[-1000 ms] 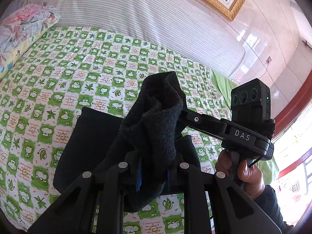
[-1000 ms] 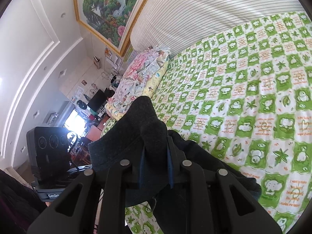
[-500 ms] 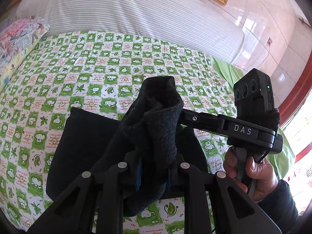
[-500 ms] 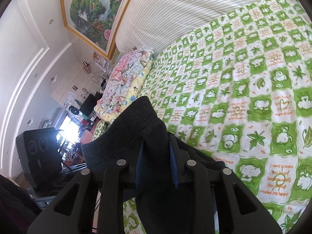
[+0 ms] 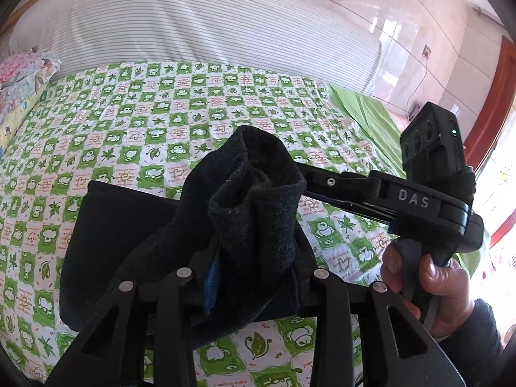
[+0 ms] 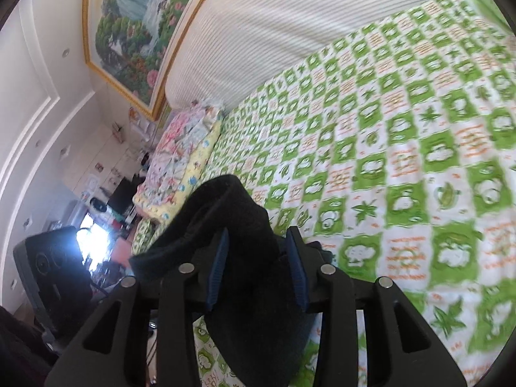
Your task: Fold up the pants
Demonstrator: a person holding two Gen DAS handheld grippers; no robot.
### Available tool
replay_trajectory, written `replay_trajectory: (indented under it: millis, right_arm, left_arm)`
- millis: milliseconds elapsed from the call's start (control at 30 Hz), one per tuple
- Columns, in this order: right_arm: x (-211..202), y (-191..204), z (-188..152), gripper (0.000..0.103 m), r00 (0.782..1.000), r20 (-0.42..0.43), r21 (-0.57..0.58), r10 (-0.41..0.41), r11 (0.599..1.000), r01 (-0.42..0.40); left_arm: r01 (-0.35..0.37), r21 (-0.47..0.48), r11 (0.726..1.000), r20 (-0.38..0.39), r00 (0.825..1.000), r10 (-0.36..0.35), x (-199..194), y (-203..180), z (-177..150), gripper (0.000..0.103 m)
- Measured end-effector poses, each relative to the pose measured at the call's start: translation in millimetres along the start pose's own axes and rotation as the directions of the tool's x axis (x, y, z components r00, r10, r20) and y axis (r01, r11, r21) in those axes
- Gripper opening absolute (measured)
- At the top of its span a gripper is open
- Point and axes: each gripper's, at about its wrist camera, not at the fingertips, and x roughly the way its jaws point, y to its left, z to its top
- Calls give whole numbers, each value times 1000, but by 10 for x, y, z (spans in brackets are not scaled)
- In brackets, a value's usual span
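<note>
- Both grippers are seen closed on dark fabric: the left gripper is clamped on a bunched fold of the black pants, and the right gripper has its blue-padded fingers pressed against a second bunch of the same cloth.
- In the left wrist view, the right gripper is seen reaching in from the right, its tip buried in the raised fabric, with the person's right hand wrapped around its handle.
- The bed is covered by a green-and-white checked sheet printed with leaves and cartoon animals.
- A plain green cloth lies along the bed's right edge.
- A floral pillow rests at the bed's left end, near the headboard.
- A padded, white pin-striped headboard is set behind the bed, and a gold-framed landscape painting is hung above it.
- Glossy pale wall tiles and a red-brown door frame are seen at the right; cluttered furniture is shown beyond the pillow, too blurred to identify.
- The pants are thick, fuzzy and black; one flat, squared-off part is spread on the sheet, while the gripped part is lifted into a rumpled peak above it.
</note>
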Motion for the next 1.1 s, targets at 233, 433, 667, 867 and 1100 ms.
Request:
replay_trajectory:
  millis: [233,433,667,867,1100]
  right_arm:
    - [-243,17,-131,42,996,32,18,-78,997,78]
    - [-391,64,-195,48,988,53,22,-143,990,142]
    - [-579,169,-240,58,978,97,47,-183,983,180]
    - [-649,313,-309,62,973,107,36,-204,979,202]
    - [-615,473,-380,63,970,98,15,-222,975,222]
  left_arm:
    - [71,28,997,-15,997,-71,-29,-104,-48,48]
    - [151,6,989,-35,988,-151,-84,-45,-64,52]
    - [244,-13,970,-32,969,-244,-252,4,-68,52]
    - [263,-3,965,-10,965,-263,-416,23,-61,53]
    - [217,-52,975,3,976,-217,-518,252,-76,53]
